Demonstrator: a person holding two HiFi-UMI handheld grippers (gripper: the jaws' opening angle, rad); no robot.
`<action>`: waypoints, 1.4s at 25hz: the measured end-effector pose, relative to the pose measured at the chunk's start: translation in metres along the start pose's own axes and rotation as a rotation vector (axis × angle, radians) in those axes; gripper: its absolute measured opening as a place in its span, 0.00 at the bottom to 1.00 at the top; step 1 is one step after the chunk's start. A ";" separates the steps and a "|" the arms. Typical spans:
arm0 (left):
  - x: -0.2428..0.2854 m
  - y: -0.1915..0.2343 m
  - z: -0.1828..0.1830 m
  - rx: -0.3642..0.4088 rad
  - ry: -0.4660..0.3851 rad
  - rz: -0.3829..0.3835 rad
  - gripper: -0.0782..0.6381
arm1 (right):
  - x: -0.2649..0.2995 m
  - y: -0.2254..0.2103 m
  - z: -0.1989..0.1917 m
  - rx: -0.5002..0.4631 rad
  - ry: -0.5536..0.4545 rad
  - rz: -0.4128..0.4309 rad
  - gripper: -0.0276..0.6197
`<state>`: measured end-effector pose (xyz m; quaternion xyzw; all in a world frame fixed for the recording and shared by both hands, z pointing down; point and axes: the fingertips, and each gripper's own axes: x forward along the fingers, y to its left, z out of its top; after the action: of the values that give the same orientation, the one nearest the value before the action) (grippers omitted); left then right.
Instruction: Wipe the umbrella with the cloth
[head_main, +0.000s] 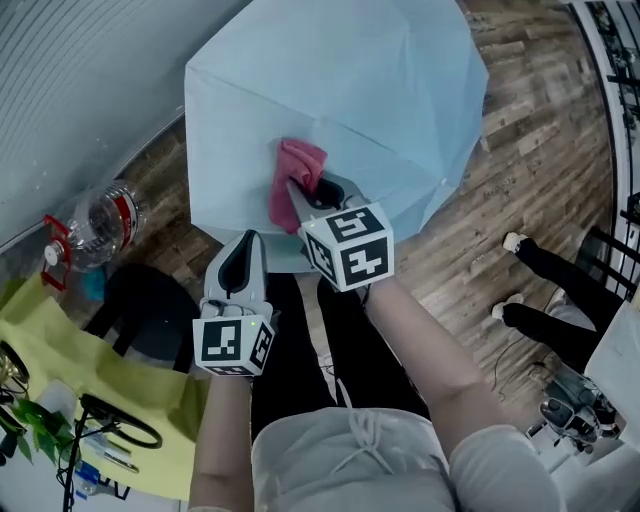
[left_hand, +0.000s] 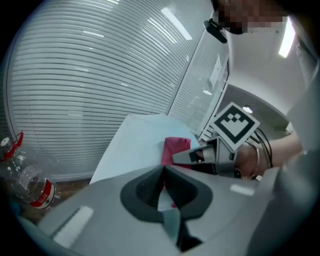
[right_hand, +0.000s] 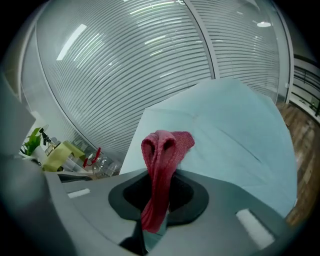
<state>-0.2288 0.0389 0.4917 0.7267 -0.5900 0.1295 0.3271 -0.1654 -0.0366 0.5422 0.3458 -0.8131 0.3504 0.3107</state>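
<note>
The right gripper (head_main: 305, 195) is clamped on the crumpled red cloth (head_main: 298, 170), pressing it onto the open pale-blue fabric umbrella (head_main: 380, 100) near its near edge. The left gripper (head_main: 247, 245), jaws together, pinches that umbrella's near rim. The umbrella lies on the wooden plank floor (head_main: 540, 150).

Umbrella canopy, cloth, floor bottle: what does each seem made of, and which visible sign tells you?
Umbrella canopy: likely thin synthetic fabric, matte pale blue, stretched taut in seamed panels. Cloth: soft textile, pinkish red, with a fine woven or knitted grain, folded limply in the right tool. Bottle: probably clear plastic, see-through, red label.
</note>
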 end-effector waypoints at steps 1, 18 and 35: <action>0.003 -0.007 -0.001 0.004 0.001 -0.005 0.12 | -0.005 -0.006 -0.002 0.001 -0.004 -0.001 0.13; 0.065 -0.116 -0.031 0.054 0.071 -0.089 0.12 | -0.056 -0.155 -0.044 0.110 -0.021 -0.100 0.13; 0.131 -0.211 -0.051 0.098 0.122 -0.157 0.12 | -0.097 -0.272 -0.102 0.226 0.012 -0.146 0.13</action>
<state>0.0150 -0.0114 0.5369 0.7766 -0.5032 0.1763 0.3356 0.1288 -0.0635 0.6235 0.4347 -0.7392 0.4181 0.2996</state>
